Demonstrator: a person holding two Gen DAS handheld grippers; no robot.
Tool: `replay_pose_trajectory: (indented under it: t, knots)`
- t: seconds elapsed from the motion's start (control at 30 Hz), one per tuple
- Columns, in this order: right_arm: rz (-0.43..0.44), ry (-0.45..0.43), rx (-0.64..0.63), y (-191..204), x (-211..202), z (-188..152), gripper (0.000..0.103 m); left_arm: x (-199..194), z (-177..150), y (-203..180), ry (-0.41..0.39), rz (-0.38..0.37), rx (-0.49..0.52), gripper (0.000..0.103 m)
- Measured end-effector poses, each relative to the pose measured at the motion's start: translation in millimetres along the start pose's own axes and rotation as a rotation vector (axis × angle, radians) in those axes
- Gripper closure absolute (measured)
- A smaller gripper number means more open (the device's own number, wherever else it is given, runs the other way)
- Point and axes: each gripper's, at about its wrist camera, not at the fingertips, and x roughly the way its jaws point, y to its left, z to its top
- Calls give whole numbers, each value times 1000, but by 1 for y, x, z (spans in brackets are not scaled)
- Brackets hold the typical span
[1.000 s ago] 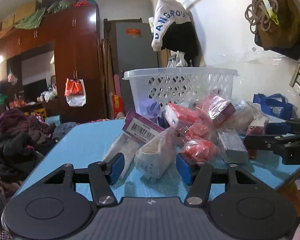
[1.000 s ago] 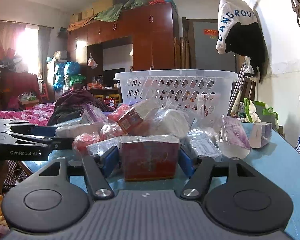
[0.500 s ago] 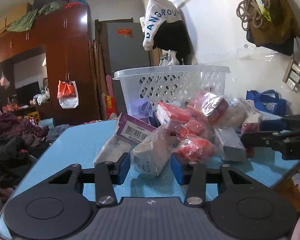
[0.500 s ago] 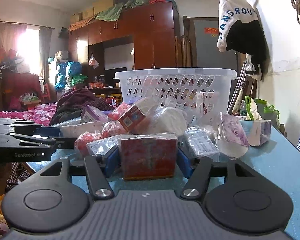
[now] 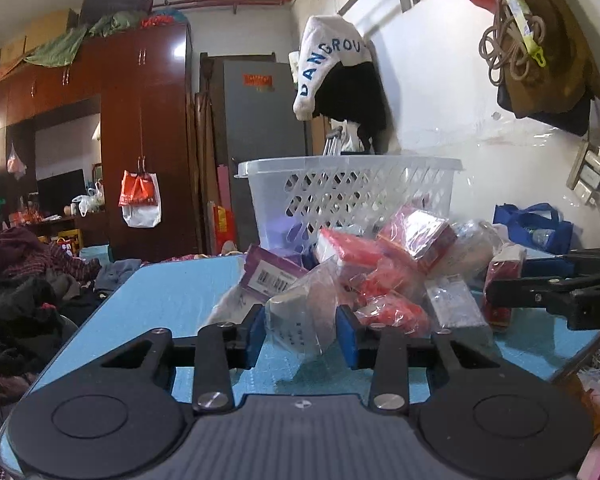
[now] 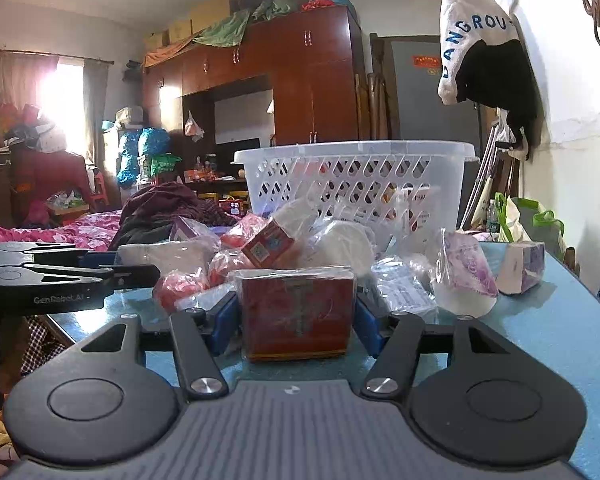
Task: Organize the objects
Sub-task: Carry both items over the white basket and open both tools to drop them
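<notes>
A pile of plastic-wrapped packets [image 5: 384, 272] lies on the blue table [image 5: 172, 300] in front of a white lattice basket [image 5: 352, 196]. My left gripper [image 5: 302, 334] has its blue pads against the sides of a clear-wrapped grey-white packet [image 5: 300, 320] at the pile's near edge. My right gripper [image 6: 296, 320] has its pads at both sides of a wrapped red box [image 6: 296, 312] that stands on the table [image 6: 548, 332]. The basket [image 6: 356, 184] stands behind the pile [image 6: 300, 248]. Each gripper shows in the other's view, the right one [image 5: 556, 288] and the left one [image 6: 60, 276].
A purple-topped packet [image 6: 466, 280] and a small purple box [image 6: 520, 266] lie right of the pile. A blue bag [image 5: 536, 228] sits by the wall. Clothes are heaped on the left [image 5: 24, 280]. A garment hangs on the wall above the basket [image 5: 340, 72].
My left gripper has closed in from wide open onto the grey-white packet. My right gripper has stayed at the red box, its pads slightly nearer the box.
</notes>
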Motion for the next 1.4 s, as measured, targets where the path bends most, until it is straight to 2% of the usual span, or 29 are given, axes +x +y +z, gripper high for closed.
replay_pose_trajectory:
  t: [0.23, 0.5, 0.63, 0.7, 0.87, 0.97, 1.07, 1.2, 1.27, 1.3, 1.33, 1.4]
  knots:
    - [0, -27, 5, -3, -8, 4, 40, -7, 4, 4, -31, 5, -18, 61]
    - [15, -63, 47, -17, -18, 14, 40, -14, 11, 14, -70, -5, -94, 61]
    - [13, -100, 44, -27, -20, 35, 40, -16, 34, 15, -114, -19, -117, 61]
    - [11, -127, 19, -32, -15, 57, 40, -10, 51, 14, -124, -37, -120, 61]
    - [13, -152, -49, -44, 28, 122, 40, 31, 119, 12, -142, -90, -139, 61]
    - [-30, -105, -72, -53, 67, 151, 40, 69, 156, 11, -110, -97, -151, 61]
    - [-50, -32, -64, -62, 100, 162, 40, 114, 175, 9, -31, -59, -154, 61]
    - [-66, 57, -77, -69, 133, 158, 40, 163, 173, 16, 79, -37, -193, 61]
    - [-64, 55, -67, -70, 135, 152, 36, 172, 168, 17, 78, -69, -187, 59]
    - [-49, 66, -54, -71, 134, 151, 19, 172, 165, 17, 81, -93, -170, 47]
    - [-40, 64, -46, -71, 128, 149, 7, 169, 163, 16, 85, -105, -158, 36]
    - [-39, 5, -48, -67, 105, 143, 1, 154, 156, 15, 63, -109, -136, 34]
